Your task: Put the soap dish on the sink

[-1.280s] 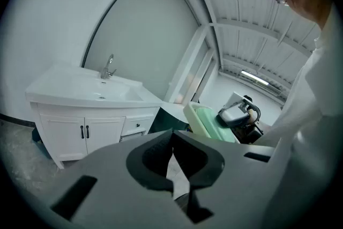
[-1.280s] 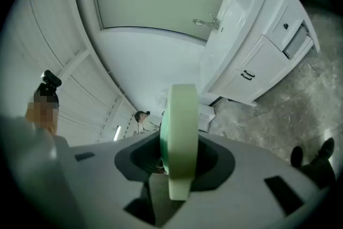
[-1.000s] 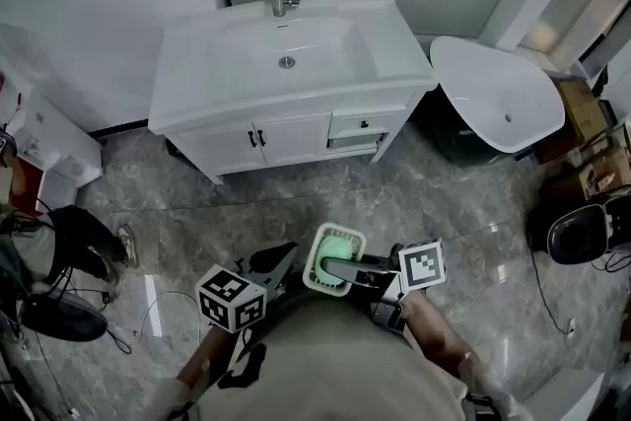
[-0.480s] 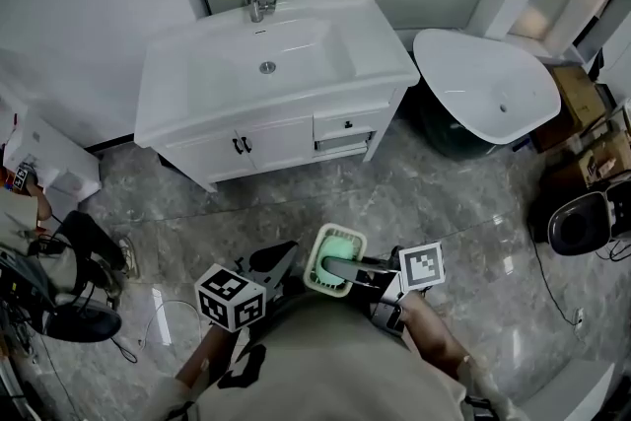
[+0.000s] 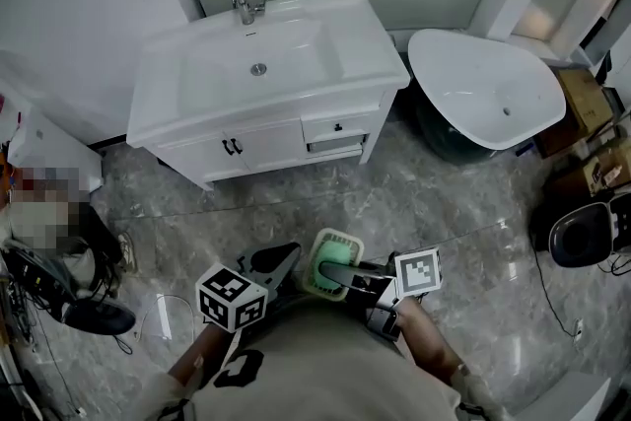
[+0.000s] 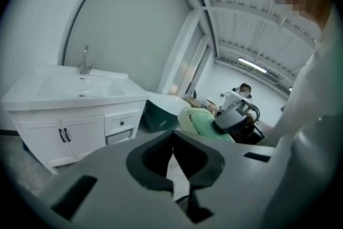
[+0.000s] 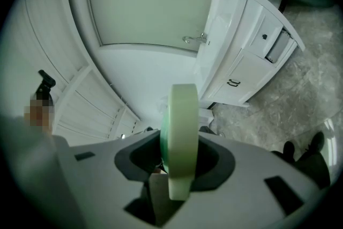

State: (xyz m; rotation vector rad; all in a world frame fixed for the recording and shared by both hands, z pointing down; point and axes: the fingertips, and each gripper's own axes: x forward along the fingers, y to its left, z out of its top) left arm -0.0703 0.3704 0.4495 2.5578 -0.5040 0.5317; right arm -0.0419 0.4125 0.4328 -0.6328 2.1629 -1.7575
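Got the soap dish (image 5: 335, 249) pinched by its rim in the right claw (image 5: 332, 277), low in front of the body, long axis aimed roughly at the vanity. Keeping the left claw (image 5: 279, 263) just beside it, pressed together on nothing. Looking at a sink (image 5: 291, 54) well ahead and slightly left across bare floor (image 5: 414, 202), so loads of room. Probably best to land it on the flat worktop (image 5: 367, 39) right of the basin, clear of the faucet (image 5: 242, 3) and the front edge. Worth minding the white tub (image 5: 483, 84) on the right.
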